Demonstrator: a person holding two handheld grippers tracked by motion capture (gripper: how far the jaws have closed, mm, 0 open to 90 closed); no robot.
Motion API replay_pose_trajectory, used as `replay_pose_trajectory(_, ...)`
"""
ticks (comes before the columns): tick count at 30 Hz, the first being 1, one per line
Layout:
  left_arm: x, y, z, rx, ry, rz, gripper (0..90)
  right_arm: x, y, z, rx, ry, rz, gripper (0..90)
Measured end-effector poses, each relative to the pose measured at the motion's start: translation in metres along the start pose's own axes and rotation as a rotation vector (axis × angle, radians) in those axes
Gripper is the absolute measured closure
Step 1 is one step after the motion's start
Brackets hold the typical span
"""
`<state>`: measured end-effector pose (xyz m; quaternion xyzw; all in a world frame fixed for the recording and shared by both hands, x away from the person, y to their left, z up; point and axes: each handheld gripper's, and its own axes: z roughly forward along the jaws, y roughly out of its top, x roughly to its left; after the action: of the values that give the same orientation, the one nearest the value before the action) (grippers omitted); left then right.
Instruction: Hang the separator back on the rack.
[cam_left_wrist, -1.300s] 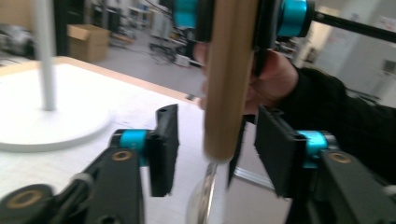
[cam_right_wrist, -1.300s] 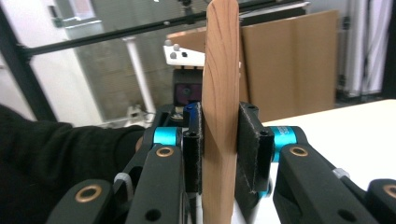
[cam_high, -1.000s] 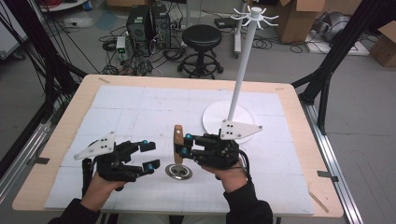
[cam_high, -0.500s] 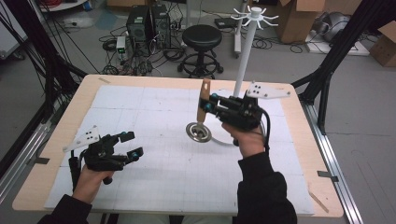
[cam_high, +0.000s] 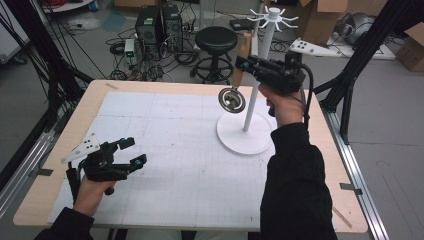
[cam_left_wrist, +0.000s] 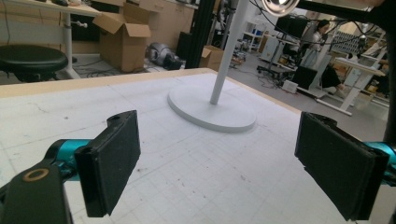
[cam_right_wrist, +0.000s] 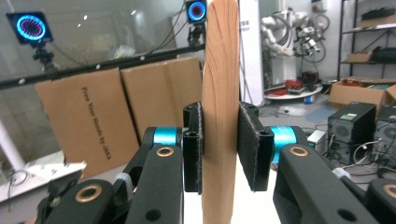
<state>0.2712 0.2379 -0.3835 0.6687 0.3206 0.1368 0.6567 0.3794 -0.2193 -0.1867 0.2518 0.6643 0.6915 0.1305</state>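
Now, from the high view, we are lifting the wooden-handled metal strainer (cam_high: 233, 95) off the tabletop toward the white hook stand (cam_high: 248, 100), right gripper (cam_high: 242, 64) clamping its handle. Along the left gripper (cam_left_wrist: 219, 168), its jaws, just opened, are standing empty. Along the right gripper's jaws, pads are squeezing the wooden handle (cam_right_wrist: 219, 112).

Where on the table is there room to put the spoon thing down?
The white mat is bare between the left gripper and the stand's round base, and along the far edge. It is crowded by the stand pole, where the right gripper holds the wooden-handled ladle.
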Motion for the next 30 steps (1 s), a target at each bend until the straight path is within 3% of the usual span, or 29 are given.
replay_pose_trajectory(7, 0.003, 0.000, -0.003, -0.008, 0.005, -0.007, 14.9, -0.011, 0.016, -0.004, -0.020, -0.040, 0.008, 72.9)
replay_pose_trajectory(15, 0.001, 0.000, -0.003, -0.010, 0.001, -0.004, 15.5, -0.023, 0.013, -0.007, -0.016, -0.102, 0.045, 72.8)
replay_pose_trajectory(23, 0.003, -0.001, -0.004, -0.002, 0.012, -0.001, 15.5, -0.023, 0.010, -0.010, 0.009, -0.147, 0.035, 71.1)
replay_pose_trajectory(28, 0.006, -0.002, -0.006, -0.011, 0.021, -0.010, 15.5, -0.019, 0.002, -0.017, 0.004, -0.203, 0.009, 42.3)
replay_pose_trajectory(30, 0.007, -0.002, -0.007, -0.018, 0.026, -0.010, 15.5, -0.017, -0.004, -0.022, 0.004, -0.204, 0.001, 40.3)
